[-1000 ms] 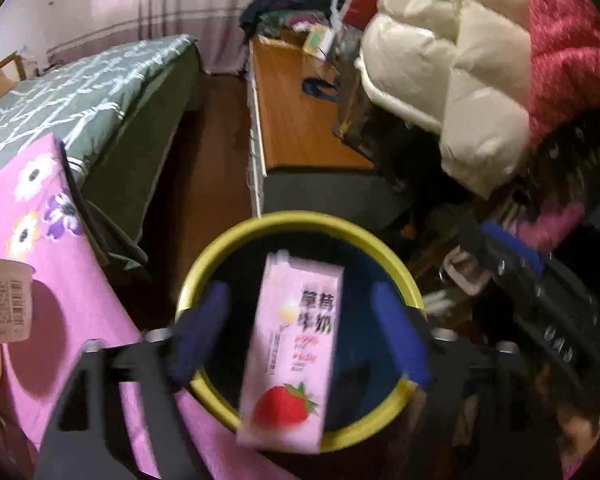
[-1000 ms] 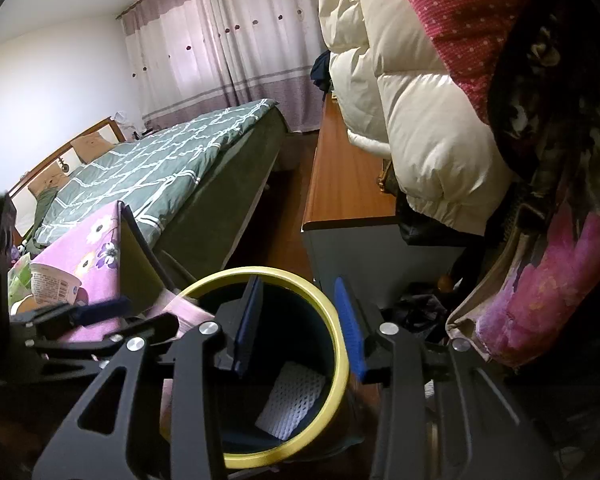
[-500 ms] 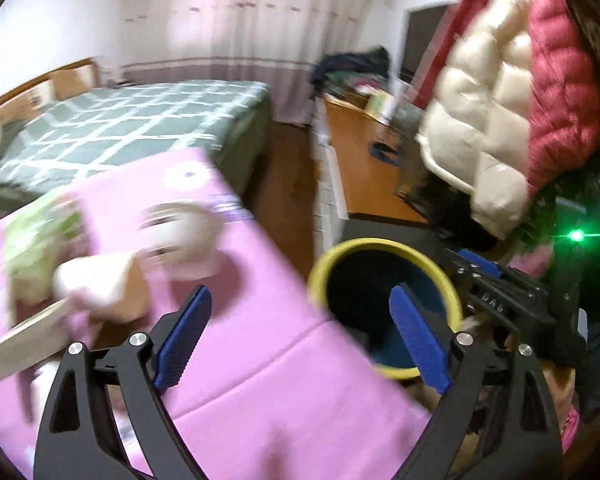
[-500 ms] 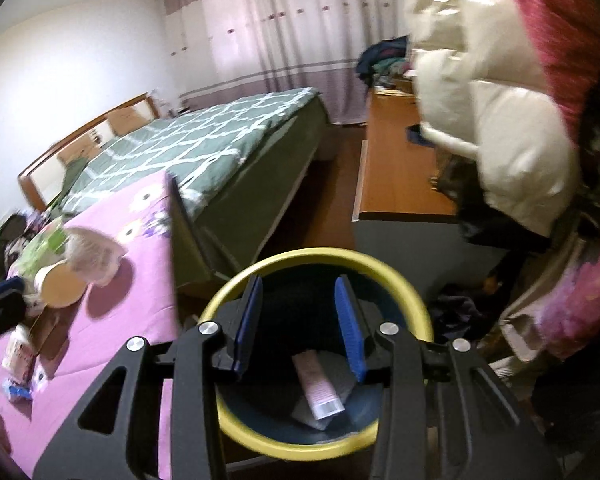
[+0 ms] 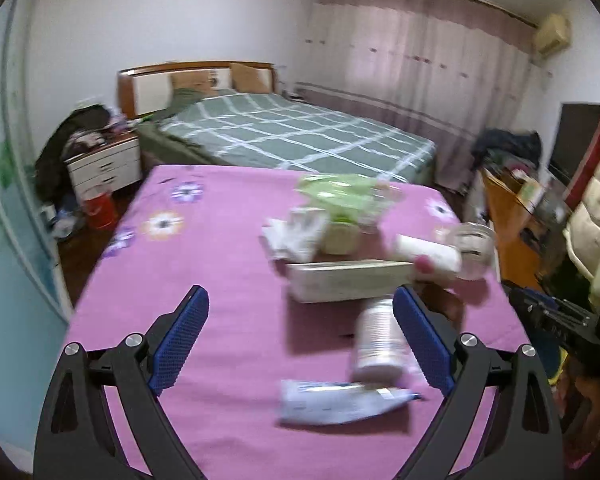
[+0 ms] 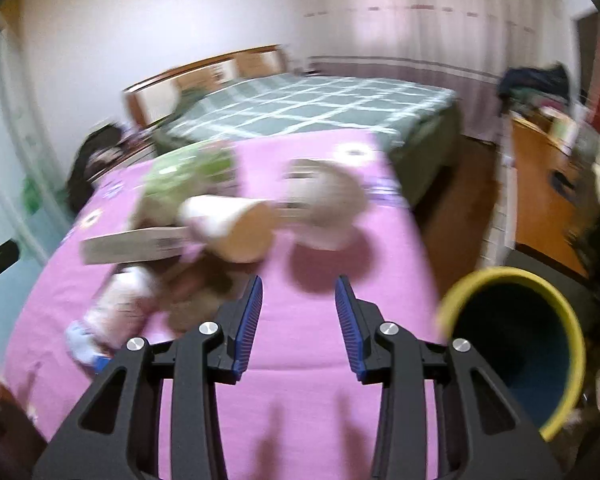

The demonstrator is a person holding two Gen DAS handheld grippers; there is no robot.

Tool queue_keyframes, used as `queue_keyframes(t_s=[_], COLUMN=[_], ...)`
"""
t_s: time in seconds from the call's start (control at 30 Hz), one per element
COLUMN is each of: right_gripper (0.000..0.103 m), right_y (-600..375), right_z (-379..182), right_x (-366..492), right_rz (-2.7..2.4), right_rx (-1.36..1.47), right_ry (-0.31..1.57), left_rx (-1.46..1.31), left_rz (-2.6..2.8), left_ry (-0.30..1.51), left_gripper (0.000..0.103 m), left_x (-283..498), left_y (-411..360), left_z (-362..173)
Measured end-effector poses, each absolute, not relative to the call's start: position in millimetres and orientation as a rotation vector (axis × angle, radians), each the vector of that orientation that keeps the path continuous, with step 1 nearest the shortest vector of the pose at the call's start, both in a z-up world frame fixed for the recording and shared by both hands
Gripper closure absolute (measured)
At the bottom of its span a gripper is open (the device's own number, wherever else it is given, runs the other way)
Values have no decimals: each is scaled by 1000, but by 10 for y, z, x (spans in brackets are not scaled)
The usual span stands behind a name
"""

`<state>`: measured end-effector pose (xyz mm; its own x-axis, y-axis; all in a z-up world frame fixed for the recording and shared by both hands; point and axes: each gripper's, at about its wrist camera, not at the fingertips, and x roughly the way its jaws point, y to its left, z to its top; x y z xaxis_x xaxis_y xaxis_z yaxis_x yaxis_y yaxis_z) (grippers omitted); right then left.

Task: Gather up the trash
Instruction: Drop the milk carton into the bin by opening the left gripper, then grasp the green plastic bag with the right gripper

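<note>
Trash lies on the pink-clothed table (image 5: 204,280): a green bag (image 5: 340,196), crumpled white paper (image 5: 296,236), a flat box (image 5: 348,280), a white tube (image 5: 428,254), a clear cup (image 5: 474,246), a small white bottle (image 5: 376,340) and a blue-white tube (image 5: 340,400). My left gripper (image 5: 300,320) hovers over the table, its jaws opening wide with nothing between them; the bottle lies by its right finger. My right gripper (image 6: 299,300) is open over bare cloth, short of a tipped paper cup (image 6: 236,228). The yellow-rimmed bin (image 6: 512,276) stands off the table's right edge.
A bed with a green checked cover (image 5: 300,132) lies behind the table. A wooden desk (image 6: 540,184) and hanging padded coats (image 5: 596,216) are at the right. A nightstand (image 5: 104,164) and a red bucket (image 5: 98,208) stand at the far left.
The pink strawberry milk carton left my left gripper and landed in the bin. Both grippers swung left from the bin to the table. The left jaws widened.
</note>
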<state>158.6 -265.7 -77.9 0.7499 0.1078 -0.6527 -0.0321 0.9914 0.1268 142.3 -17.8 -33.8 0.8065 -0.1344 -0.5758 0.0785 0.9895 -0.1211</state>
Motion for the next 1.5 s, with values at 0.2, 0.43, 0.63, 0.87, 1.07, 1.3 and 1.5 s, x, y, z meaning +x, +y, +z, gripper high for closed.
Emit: queue_keyframes(t_s=[0.2,0.43,0.63,0.87,1.07,1.3,1.5], right_gripper=[66,66,56,54,84,101,101], right_y=[-1854,-1547,-1721,-1837,-1793,-1783,-1832], right_z=[-712,-509,-316,-483,-624,-384,-55], right_x=[1814,2382,3173,3770,3782,3503,3068], right_rz=[237,246,135,51,67,134,138], right_rx=[55,47,148,182,187,217,200], right_ry=[737,715,726,842,902,808,682], left_rx=[-118,-153,-169,-166,-172,-168,-162], left_rz=[-52,-33,-36,-52,-62,-66,-62], left_ry=[605,615,615,622,628,631,621], left_gripper=[11,10,10,10,10,10,10], left_x=[1385,1405,1434,1486,1502,1498,1445], left_y=[273,475,531,490,466,397,359], left_z=[-366,-455,-466,-482,-492,-492,-461])
